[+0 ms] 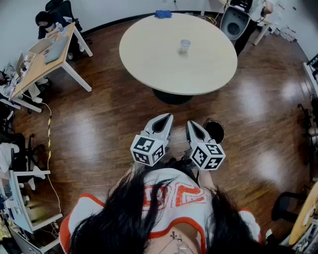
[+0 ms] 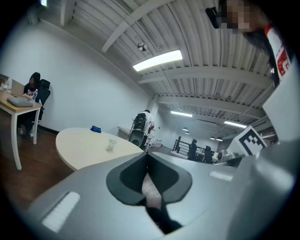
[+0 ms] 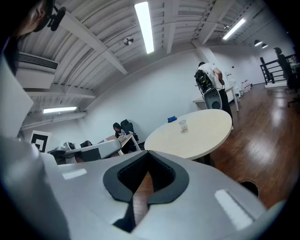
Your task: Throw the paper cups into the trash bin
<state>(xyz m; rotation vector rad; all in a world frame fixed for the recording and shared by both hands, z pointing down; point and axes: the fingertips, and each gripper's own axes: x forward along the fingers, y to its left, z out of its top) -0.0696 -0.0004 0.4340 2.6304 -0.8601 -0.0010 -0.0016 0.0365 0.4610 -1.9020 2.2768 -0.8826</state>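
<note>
Both shut & empty: L tongs, R tongs. Small pale cup upright on round beige worktop, well apart; black round bin beside R tongs.

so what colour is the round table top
The table top is pale cream, clearest in the head view.

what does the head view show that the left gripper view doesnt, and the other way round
Only the head view: the black trash bin on the floor beside the right gripper. Only the left gripper view: the ceiling light, and the left gripper seen close, jaws together with nothing between them. Both: the round table with the cup and a blue item on it.
</note>
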